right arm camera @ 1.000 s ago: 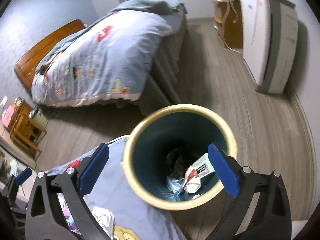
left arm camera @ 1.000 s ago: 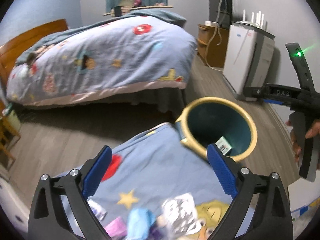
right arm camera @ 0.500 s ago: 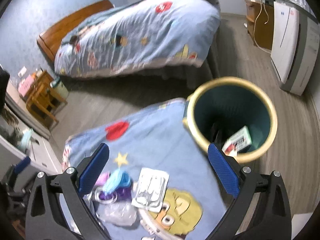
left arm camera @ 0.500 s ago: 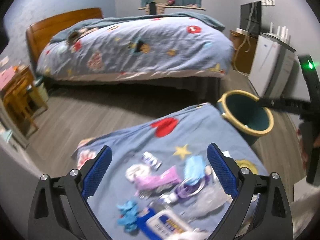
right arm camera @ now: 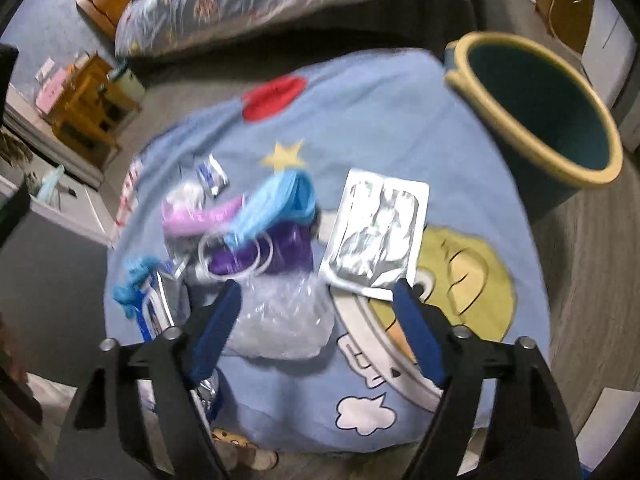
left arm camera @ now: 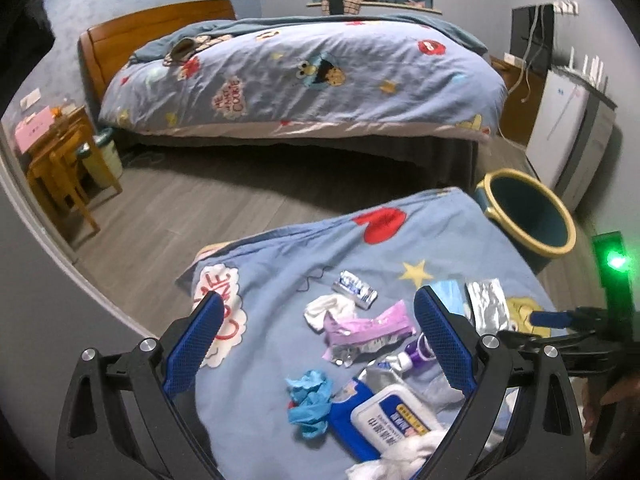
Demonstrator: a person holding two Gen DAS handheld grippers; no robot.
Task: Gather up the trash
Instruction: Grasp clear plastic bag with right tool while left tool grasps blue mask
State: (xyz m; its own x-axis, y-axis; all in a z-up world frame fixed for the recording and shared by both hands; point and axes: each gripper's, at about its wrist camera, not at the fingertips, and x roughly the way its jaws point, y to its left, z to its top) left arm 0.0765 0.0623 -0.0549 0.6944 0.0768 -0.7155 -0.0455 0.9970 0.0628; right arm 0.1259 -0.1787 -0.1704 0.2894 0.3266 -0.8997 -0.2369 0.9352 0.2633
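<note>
Closing right tool (right arm camera: 316, 320) | clear plastic bag (right arm camera: 280, 320) between fingers, untouched

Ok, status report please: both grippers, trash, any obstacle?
Left gripper open, empty. Right gripper closing over clear plastic wrap. Bin unobstructed.

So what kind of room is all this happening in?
Most likely a bedroom: a bed with a cartoon-print duvet and a wooden headboard, a small wooden side table next to it, and a bin on the wood floor.
</note>
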